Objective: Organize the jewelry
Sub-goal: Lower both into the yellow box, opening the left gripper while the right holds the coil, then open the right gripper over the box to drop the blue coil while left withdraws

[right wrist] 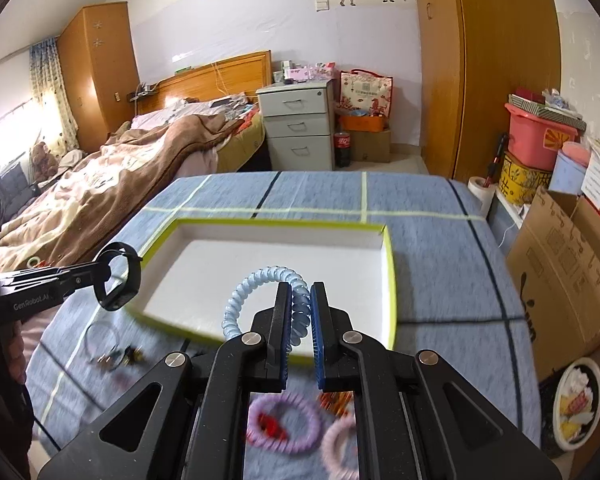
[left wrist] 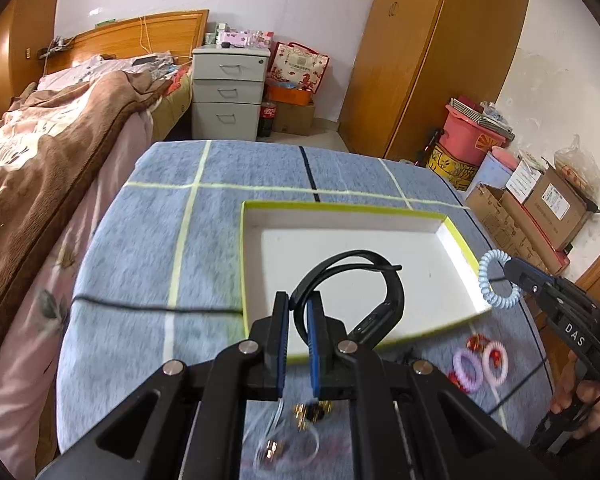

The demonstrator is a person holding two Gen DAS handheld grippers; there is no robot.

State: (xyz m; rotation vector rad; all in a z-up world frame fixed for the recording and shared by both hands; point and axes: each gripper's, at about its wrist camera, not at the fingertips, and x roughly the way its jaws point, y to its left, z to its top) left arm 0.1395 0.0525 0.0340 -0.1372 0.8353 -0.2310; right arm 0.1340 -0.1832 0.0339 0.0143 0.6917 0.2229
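A white tray with a lime-green rim (left wrist: 342, 206) (right wrist: 390, 264) lies on the blue checked tablecloth. My left gripper (left wrist: 299, 304) is shut on a black wristband (left wrist: 384, 288) and holds it over the tray's near left corner; the band also shows in the right wrist view (right wrist: 118, 282). My right gripper (right wrist: 301, 294) is shut on a pale blue spiral hair tie (right wrist: 260, 280), held above the tray's near edge; the tie shows in the left wrist view (left wrist: 490, 276) at the tray's right rim.
On the cloth near me lie a purple hair tie (left wrist: 467, 370) (right wrist: 284, 424), a pink hair tie (left wrist: 496, 362) (right wrist: 340, 446), a red-gold ornament (left wrist: 476, 342), and small gold earrings with a clear loop (left wrist: 296, 428) (right wrist: 116, 354). A bed stands left, cardboard boxes (right wrist: 560, 276) right.
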